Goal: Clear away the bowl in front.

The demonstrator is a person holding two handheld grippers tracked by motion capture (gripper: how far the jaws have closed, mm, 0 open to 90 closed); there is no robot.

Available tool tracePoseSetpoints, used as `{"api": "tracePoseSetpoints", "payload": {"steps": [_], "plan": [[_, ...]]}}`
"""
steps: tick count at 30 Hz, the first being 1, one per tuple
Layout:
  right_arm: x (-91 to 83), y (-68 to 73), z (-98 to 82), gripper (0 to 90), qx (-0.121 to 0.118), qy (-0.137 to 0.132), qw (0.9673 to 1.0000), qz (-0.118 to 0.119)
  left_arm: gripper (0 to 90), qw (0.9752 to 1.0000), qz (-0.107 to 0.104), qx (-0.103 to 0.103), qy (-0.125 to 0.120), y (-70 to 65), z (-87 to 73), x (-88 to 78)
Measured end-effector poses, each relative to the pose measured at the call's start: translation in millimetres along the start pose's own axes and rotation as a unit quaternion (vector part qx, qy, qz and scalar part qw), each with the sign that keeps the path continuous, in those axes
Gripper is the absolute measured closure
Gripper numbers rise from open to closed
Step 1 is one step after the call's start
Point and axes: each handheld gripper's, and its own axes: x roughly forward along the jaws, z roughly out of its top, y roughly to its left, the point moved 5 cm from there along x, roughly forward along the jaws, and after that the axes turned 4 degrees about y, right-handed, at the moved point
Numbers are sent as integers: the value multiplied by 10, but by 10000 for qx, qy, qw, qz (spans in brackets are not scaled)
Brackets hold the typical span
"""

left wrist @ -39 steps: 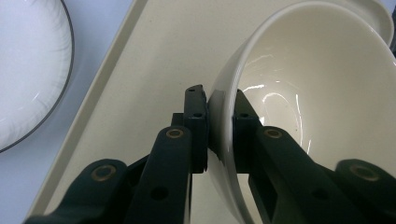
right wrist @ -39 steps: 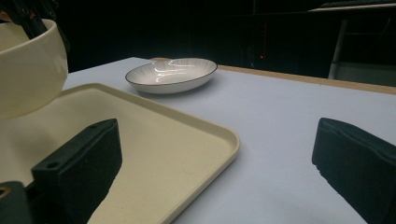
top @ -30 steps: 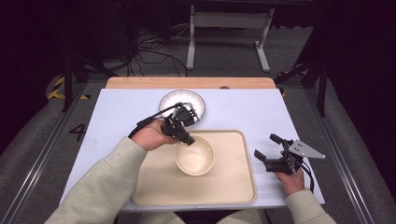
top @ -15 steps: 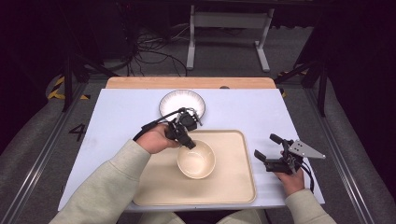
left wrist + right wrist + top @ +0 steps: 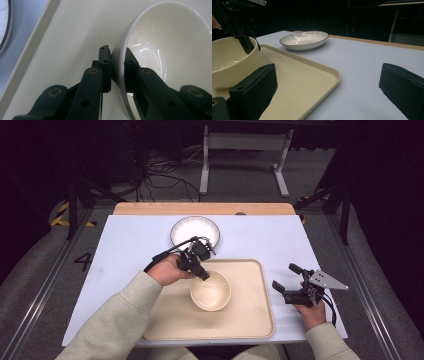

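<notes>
a: where does the cream bowl (image 5: 210, 291) sit?

b: on the beige tray (image 5: 250, 320), left of the tray's middle, resting on the tray floor as far as i can tell. the left claw (image 5: 200, 270) comes at it from the far-left side.

a: and the grip?

b: in the left gripper view the left claw (image 5: 117, 62) is clamped on the bowl's (image 5: 170, 50) rim, one jaw outside the wall, one inside, both pressed against it.

a: the other hand?

b: the right claw (image 5: 289, 282) hovers off the tray's right edge, over the blue-white surface (image 5: 125, 245), jaws spread wide and holding nothing. it is well apart from the bowl.

a: so what does the next move turn on?

b: my judgement: the pinch is at one point of the rim, so the bowl's weight hangs toward the near-right of the claw. a lift would tilt it unless the wrist compensates. the ribbed white plate (image 5: 195, 231) lies just beyond the tray's far edge, nearer the left hand than the right.
</notes>
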Motion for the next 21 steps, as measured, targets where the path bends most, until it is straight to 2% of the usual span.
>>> {"api": "tracePoseSetpoints", "payload": {"steps": [6,9,18,21], "plan": [[1,-1,0,19,3,2,10000,1,808,10000,28,-27,13,-3,-5,-4],[1,0,0,19,0,3,10000,1,754,9999,29,-97,46,26,-10,20],[3,-1,-1,20,9,13,10000,12,701,9997,-14,-200,120,61,-32,61],[3,-2,-1,20,10,16,10000,9,656,9997,-42,-223,11,45,-20,29]]}}
